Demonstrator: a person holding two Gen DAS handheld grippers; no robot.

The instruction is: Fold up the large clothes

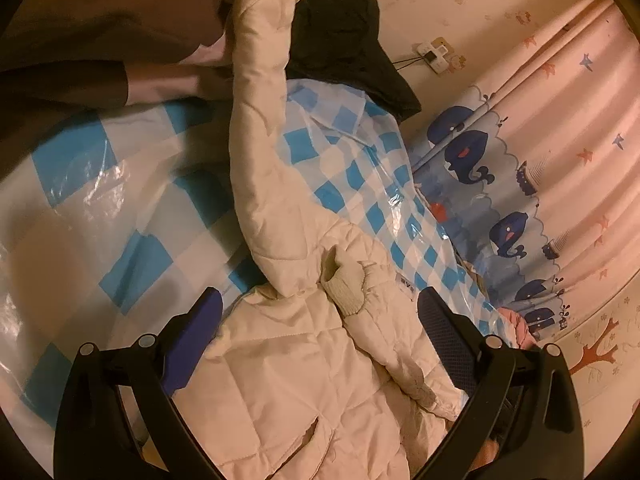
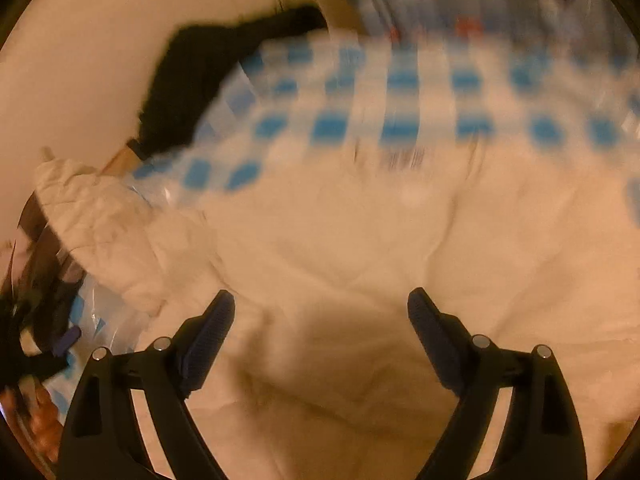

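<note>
Item 1, left gripper (image 1: 320,308): jaws stood spread wide, holding nothing. The cream quilted jacket (image 1: 288,380) lay directly beneath and between the 2 fingers, its body filling the space from the fingertips back toward the camera. A ribbed knit cuff (image 1: 346,286) sat just ahead of the gap, nearer the right finger. One sleeve (image 1: 260,100) ran straight ahead and away from the gripper, rising toward the far edge of the view.

Item 2, right gripper (image 2: 320,308): jaws likewise parted and empty. This view was motion-blurred. The jacket's pale body (image 2: 360,260) spread under and ahead of both fingers; a crumpled quilted portion (image 2: 108,224) lay ahead and to the left of the left finger.

Item 3, checked cover (image 1: 132,240): blue-and-white, glossy, plastic-looking, lying under the jacket and extending left and right of the left gripper; in the right wrist view it lay beyond the jacket, ahead of the gripper (image 2: 400,120).

Item 4, black garment (image 1: 344,44): far ahead of the left gripper, beside the sleeve's upper end, on the cover's far edge; ahead and left of the right gripper (image 2: 192,80).

Item 5, whale-print curtain (image 1: 540,160): hung to the right of the left gripper, well apart from the jacket.
</note>
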